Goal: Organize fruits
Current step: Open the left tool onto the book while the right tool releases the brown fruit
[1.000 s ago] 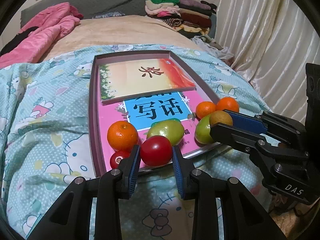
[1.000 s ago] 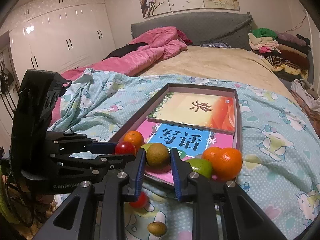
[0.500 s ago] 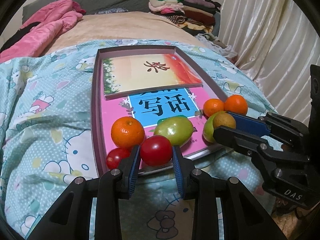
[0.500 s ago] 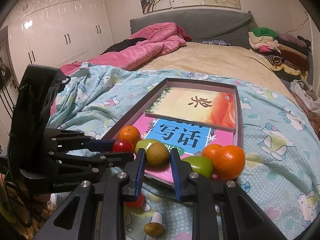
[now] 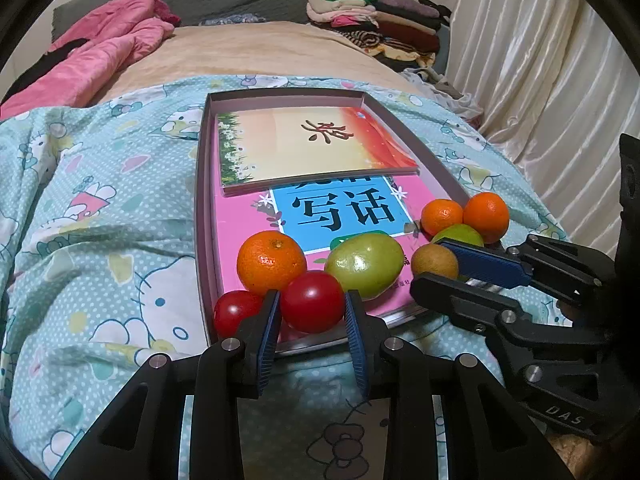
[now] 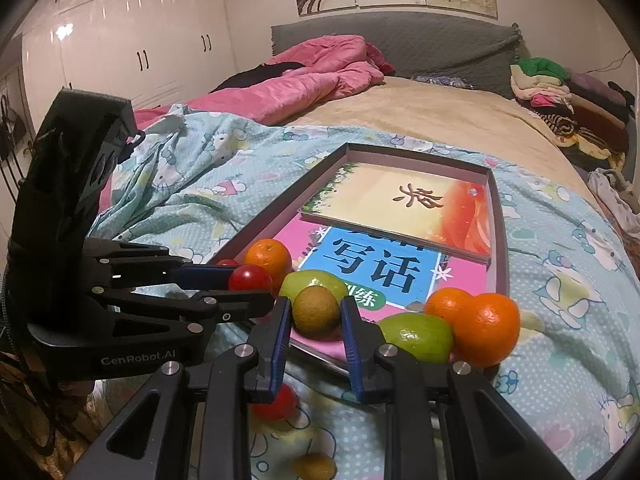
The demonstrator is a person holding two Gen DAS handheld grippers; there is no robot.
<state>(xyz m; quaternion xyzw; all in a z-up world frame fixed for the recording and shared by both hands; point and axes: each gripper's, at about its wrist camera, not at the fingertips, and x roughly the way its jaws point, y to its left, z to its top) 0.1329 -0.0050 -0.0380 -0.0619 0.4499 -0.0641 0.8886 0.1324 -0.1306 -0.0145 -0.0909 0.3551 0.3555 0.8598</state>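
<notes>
My left gripper (image 5: 312,307) is shut on a red tomato (image 5: 312,306) over the near edge of the shallow grey tray (image 5: 202,208). My right gripper (image 6: 314,311) is shut on a brown kiwi (image 6: 316,310) at the tray's near right corner; it also shows in the left wrist view (image 5: 434,261). In the tray lie an orange (image 5: 271,261), a second tomato (image 5: 236,314) and a green fruit (image 5: 364,264). Another green fruit (image 6: 416,336) and two oranges (image 6: 484,330) sit at the tray's right corner.
Two picture books (image 5: 320,152) lie in the tray. A loose tomato (image 6: 276,402) and a kiwi (image 6: 316,466) lie on the patterned blue quilt (image 5: 100,216) below my right gripper. Pink bedding (image 6: 304,80), folded clothes (image 5: 372,20) and a curtain (image 5: 540,80) lie beyond.
Both grippers have moved forward with their fruit, closer over the tray's near edge. Their grips have not changed.
</notes>
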